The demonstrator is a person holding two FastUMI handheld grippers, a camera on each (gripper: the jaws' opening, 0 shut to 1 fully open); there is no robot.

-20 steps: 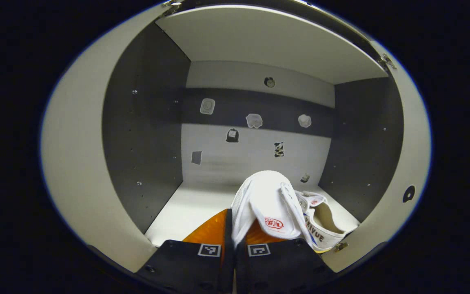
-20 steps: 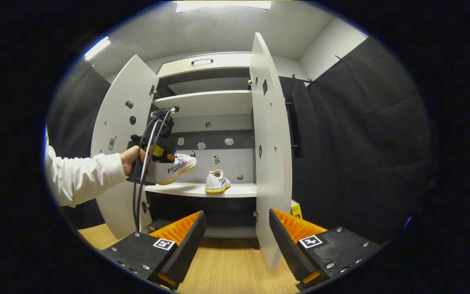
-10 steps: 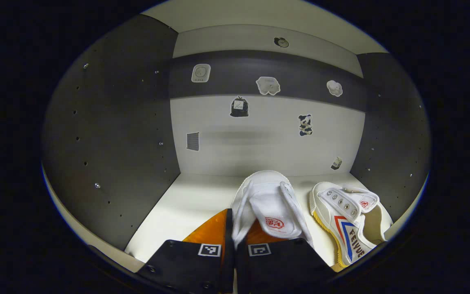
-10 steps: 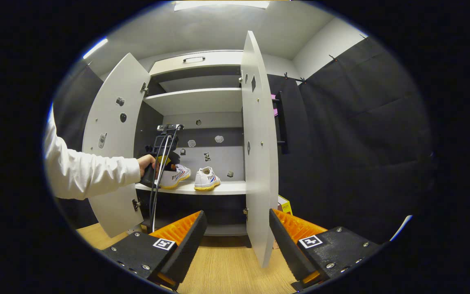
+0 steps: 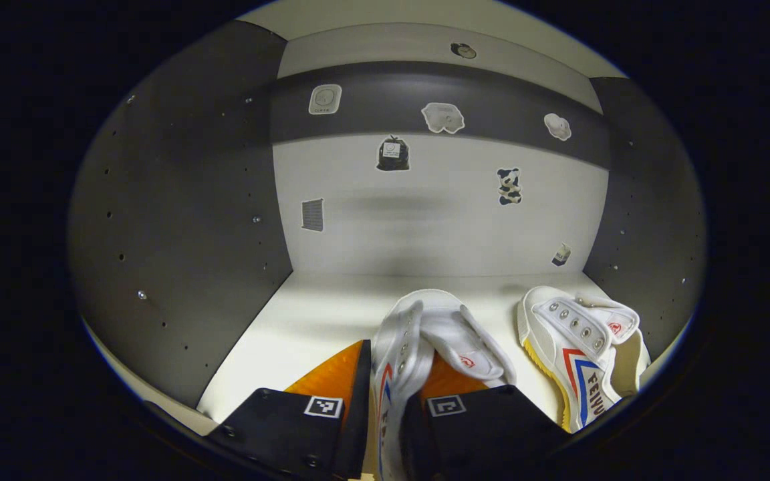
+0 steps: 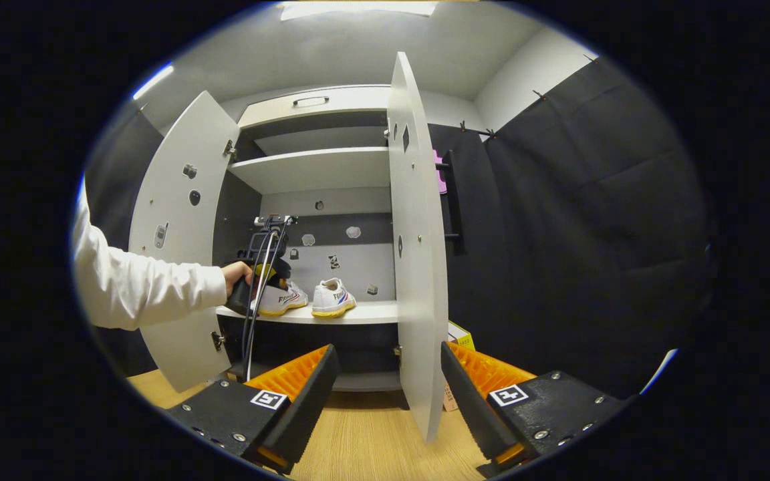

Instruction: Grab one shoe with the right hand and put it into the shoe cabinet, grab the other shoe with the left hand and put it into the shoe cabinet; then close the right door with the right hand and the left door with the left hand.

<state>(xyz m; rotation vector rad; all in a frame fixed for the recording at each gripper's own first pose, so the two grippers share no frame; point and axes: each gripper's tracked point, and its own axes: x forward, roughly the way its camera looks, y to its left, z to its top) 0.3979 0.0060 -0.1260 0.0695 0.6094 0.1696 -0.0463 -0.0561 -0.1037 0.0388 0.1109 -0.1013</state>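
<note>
My left gripper [image 5: 385, 401] pinches the second shoe [image 5: 425, 341] by its collar to seat it on the shelf [image 5: 305, 321] beside the first shoe [image 5: 579, 347]; my right gripper [image 6: 385, 394] waits, jaws apart and empty, by the right door [image 6: 415, 247].

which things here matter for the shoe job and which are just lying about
Job:
- held shoe, between the left tool's fingers
- second shoe, already on the shelf
- right door, open
- left door, open
- right tool, open and free

Lying about:
- stickers on the back wall
- yellow box on the floor
</note>
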